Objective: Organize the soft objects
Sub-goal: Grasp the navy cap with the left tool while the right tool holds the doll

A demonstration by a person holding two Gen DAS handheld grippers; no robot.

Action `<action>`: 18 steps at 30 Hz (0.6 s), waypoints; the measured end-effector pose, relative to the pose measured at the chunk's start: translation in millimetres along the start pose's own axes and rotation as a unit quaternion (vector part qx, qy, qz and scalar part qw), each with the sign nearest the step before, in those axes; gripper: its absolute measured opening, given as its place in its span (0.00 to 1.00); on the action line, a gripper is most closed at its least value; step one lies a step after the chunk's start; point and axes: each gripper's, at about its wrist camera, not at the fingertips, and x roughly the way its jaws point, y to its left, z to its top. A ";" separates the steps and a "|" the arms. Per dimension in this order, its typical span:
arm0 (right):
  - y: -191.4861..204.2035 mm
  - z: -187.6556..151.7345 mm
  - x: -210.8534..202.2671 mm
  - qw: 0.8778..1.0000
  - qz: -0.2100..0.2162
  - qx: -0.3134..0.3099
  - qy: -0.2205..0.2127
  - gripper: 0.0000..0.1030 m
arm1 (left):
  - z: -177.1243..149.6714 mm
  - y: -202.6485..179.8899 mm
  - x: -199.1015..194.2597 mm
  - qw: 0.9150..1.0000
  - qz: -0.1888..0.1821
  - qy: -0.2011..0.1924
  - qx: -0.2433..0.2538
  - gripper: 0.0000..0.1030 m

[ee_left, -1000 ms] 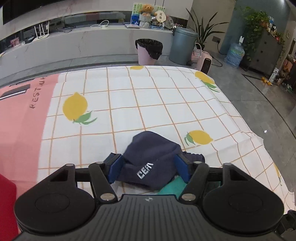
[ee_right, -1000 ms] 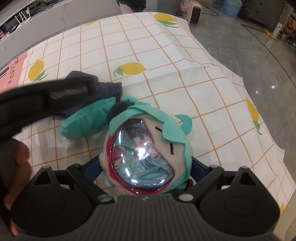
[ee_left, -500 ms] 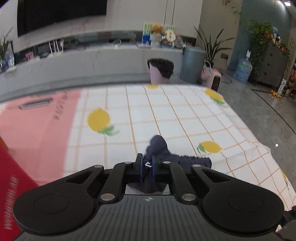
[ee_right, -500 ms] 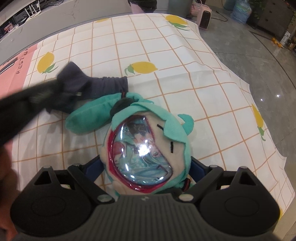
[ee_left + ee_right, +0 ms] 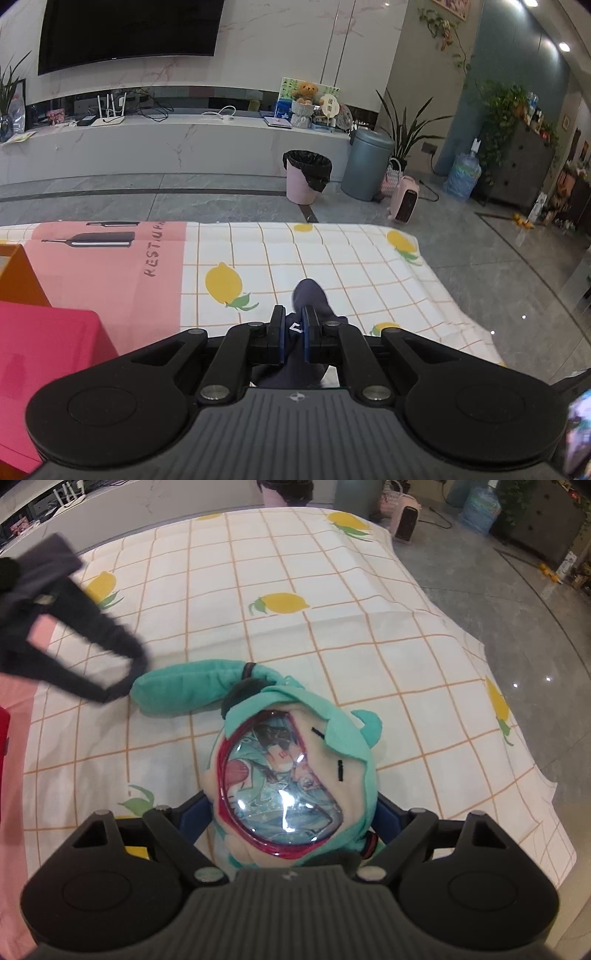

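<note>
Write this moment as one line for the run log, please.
left tongs: shut on navy sock, lifted | right tongs: open around teal plush on tablecloth

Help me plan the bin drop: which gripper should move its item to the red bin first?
Left. The left gripper is shut on the navy sock, lifted, with the red bin on its side. The right gripper only straddles the teal plush.

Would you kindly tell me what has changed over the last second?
The left gripper closed on the navy cloth and lifted it off the lemon tablecloth, away from the plush. The right gripper stayed around the teal plush, which has not moved.
</note>
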 end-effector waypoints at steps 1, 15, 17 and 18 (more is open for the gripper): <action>-0.7 0.0 -0.1 1.000 -0.001 0.002 0.000 0.84 | 1.5 2.2 -1.6 1.000 0.000 -0.001 0.001 0.09; 2.2 13.2 -6.9 0.993 0.037 0.102 -0.040 0.83 | 29.8 51.8 -10.3 0.997 -0.035 0.046 -0.050 0.09; 1.7 18.0 -10.4 0.989 0.058 0.126 -0.049 0.83 | 39.4 58.1 -15.7 0.996 -0.052 0.044 -0.065 0.09; 0.8 20.8 -11.0 0.985 0.077 0.142 -0.054 0.83 | 44.9 59.4 -19.9 0.996 -0.054 0.038 -0.062 0.09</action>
